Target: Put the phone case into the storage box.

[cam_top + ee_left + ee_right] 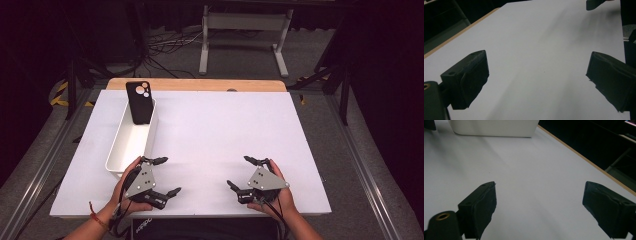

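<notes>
Fingers of both your grippers are spread wide, holding nothing, low over the white surface [210, 130].

Your left gripper [162, 176] sits at the near left, just beside the near end of the white bin [131, 142], its fingers [469, 77] pointing toward the middle. Your right gripper [244, 173] mirrors it at the near right, well apart, fingers [481, 205] aimed back toward the left one. Each hand wraps its gripper from behind, forearms coming in from the near edge. A black phone case [139, 102] leans upright in the bin's far end.
</notes>
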Demonstrator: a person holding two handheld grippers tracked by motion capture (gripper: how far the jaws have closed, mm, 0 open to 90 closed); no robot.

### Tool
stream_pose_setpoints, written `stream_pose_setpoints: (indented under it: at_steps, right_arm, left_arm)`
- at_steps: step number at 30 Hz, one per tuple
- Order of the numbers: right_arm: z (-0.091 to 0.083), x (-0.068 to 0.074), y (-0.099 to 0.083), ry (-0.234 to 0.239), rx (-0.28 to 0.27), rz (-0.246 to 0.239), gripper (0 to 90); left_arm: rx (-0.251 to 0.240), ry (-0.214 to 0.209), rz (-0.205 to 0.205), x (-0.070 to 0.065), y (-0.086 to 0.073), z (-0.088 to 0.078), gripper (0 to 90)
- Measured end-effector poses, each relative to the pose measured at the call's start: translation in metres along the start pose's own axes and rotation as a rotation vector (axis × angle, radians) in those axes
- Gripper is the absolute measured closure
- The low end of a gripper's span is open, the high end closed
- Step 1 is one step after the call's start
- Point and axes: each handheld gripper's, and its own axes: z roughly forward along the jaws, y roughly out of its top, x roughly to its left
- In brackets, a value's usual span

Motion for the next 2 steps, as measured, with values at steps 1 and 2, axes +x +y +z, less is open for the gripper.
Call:
stream_pose_setpoints:
  at_steps: [1, 2]
  right_arm:
    - [0.0002, -0.0003, 0.0000, -0.001, -0.002, 0.000, 13.1]
    - [0.0002, -0.0004, 0.0001, -0.002, -0.002, 0.001, 13.1]
  left_arm:
    - [-0.002, 0.003, -0.004, -0.0002, 0.0001, 0.0003, 4.9]
    - [0.000, 0.001, -0.004, -0.0003, 0.0004, 0.0004, 5.0]
